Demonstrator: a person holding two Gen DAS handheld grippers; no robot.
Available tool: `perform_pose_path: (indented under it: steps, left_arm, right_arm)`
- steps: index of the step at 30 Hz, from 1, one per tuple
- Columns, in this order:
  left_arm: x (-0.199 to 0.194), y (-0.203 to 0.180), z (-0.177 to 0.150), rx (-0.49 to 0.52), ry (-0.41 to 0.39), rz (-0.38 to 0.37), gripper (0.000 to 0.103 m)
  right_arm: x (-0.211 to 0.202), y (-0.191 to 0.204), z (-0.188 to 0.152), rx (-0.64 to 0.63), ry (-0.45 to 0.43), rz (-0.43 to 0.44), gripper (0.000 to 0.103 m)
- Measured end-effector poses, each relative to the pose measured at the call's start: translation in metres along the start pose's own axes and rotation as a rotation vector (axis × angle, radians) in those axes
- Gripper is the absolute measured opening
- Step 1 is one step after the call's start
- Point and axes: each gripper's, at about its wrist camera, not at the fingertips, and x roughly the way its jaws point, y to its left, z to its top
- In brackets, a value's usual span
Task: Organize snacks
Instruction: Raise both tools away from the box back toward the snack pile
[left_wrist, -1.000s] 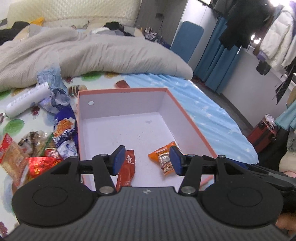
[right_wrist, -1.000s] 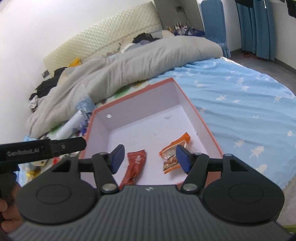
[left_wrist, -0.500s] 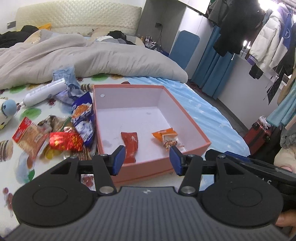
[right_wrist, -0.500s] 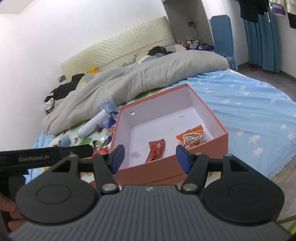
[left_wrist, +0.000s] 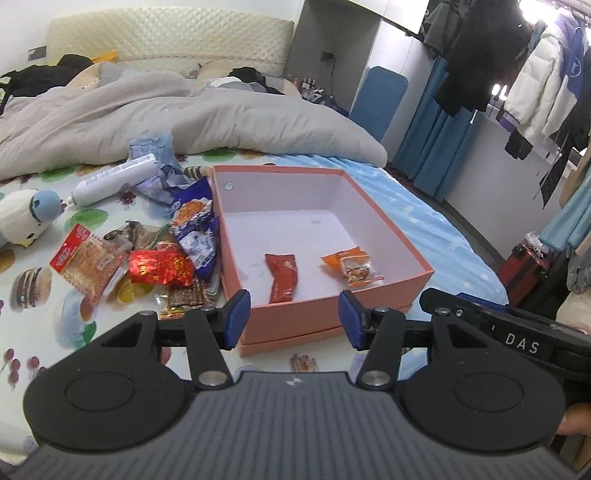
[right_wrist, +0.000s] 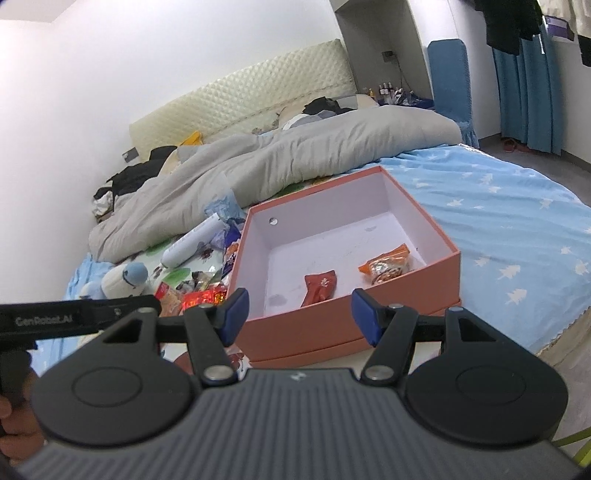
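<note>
**Both grippers drawn back from the snack box**

Pulled back since a second ago, both grippers now sit short of the box's near wall instead of over its inside. The orange box (left_wrist: 334, 314) lies open on the bed, near the bed's foot edge, with a red packet (left_wrist: 282, 277) and an orange packet (left_wrist: 352, 264) on its floor toward the near wall. A heap of loose snacks (left_wrist: 162, 254) lies on the bed against the box's left wall, beside a white tube (left_wrist: 114, 179) and a plush toy (left_wrist: 24, 216). The left gripper (left_wrist: 293, 319) has its fingers parted about halfway, nothing between them. The right gripper (right_wrist: 299, 314) is likewise half open and empty. A grey duvet (left_wrist: 147, 122) is bunched toward the headboard end.
</note>
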Motion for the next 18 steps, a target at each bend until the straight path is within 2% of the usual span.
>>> perform_pose_path:
  steps: [9, 18]
  left_arm:
    - [-0.012, 0.034, -0.011, -0.06, -0.012, 0.036, 0.059]
    - [-0.026, 0.081, -0.036, -0.145, -0.027, 0.089, 0.059]
  right_arm:
    - [0.008, 0.034, -0.014, -0.055, 0.036, 0.044, 0.064]
    - [0.021, 0.078, -0.031, -0.117, 0.082, 0.12, 0.064]
